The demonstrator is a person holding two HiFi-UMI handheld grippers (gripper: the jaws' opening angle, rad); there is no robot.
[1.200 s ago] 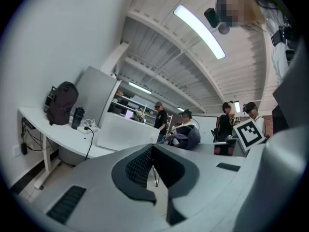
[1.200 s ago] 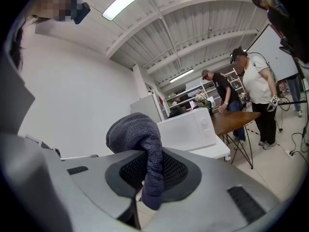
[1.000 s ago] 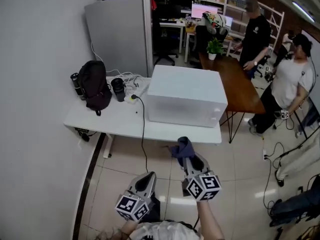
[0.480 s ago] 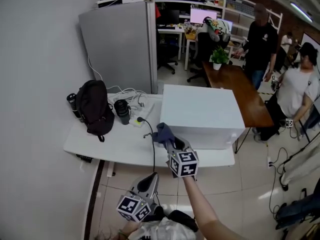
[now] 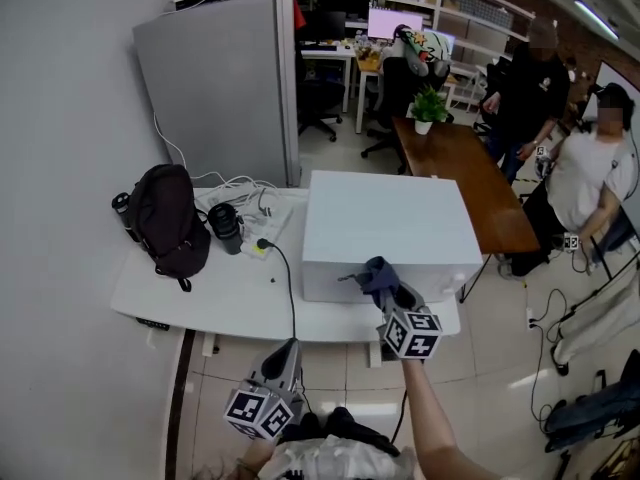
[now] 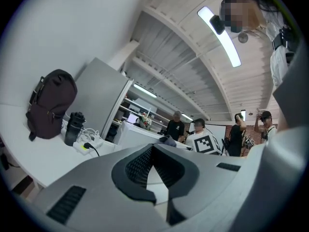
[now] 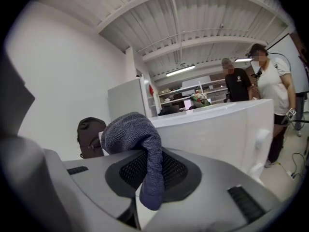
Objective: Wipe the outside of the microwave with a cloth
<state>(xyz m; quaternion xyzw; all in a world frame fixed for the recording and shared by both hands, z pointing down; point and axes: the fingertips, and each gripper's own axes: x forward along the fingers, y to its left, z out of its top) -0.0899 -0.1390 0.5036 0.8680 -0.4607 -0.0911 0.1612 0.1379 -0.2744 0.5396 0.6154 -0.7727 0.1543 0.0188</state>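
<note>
Cloth is pinched between the closed jaws of the right gripper, bunched above the pads with a tail hung below. It is held at the front of the microwave; contact cannot be told. Left gripper is held low, jaws together, nothing gripped.

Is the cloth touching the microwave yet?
Cannot tell. The head view shows the cloth overlapping the front edge of the microwave, and the right gripper view shows it clamped in the right tool, but neither shows contact or a gap.
</note>
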